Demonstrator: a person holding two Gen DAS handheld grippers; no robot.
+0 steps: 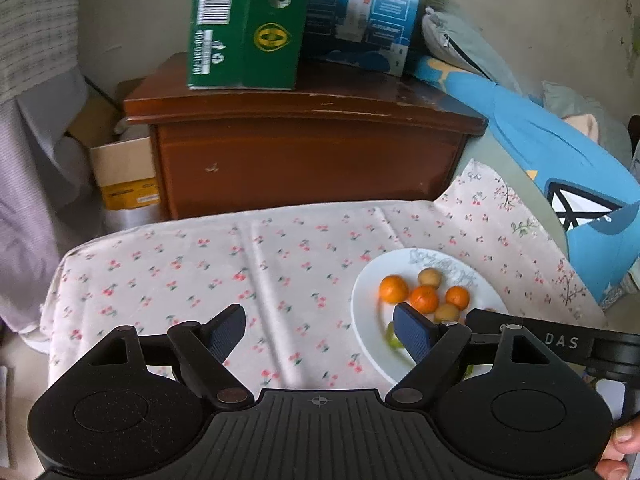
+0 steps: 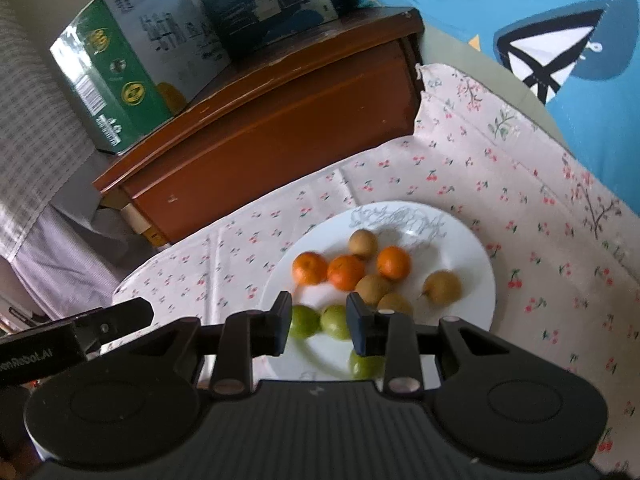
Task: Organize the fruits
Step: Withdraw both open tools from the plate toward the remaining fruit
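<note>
A white plate (image 2: 460,248) on the cherry-print cloth (image 1: 200,260) holds three oranges (image 2: 346,272), several brown fruits (image 2: 442,287) and three green fruits (image 2: 336,322). My right gripper (image 2: 319,316) hovers over the plate's near side. Its jaws are drawn close together with only a narrow gap, and nothing is gripped; the green fruits lie below them. My left gripper (image 1: 318,320) is open wide and empty, above bare cloth left of the plate (image 1: 372,328). Its right finger (image 1: 412,332) hides part of a green fruit (image 1: 394,340). The oranges (image 1: 424,298) show beyond it.
A brown wooden cabinet (image 1: 312,152) stands behind the table, with a green box (image 1: 248,24) and a blue box (image 1: 360,12) on top. A blue cushion (image 1: 560,152) lies to the right. A cardboard box (image 1: 124,172) sits on the floor at the left.
</note>
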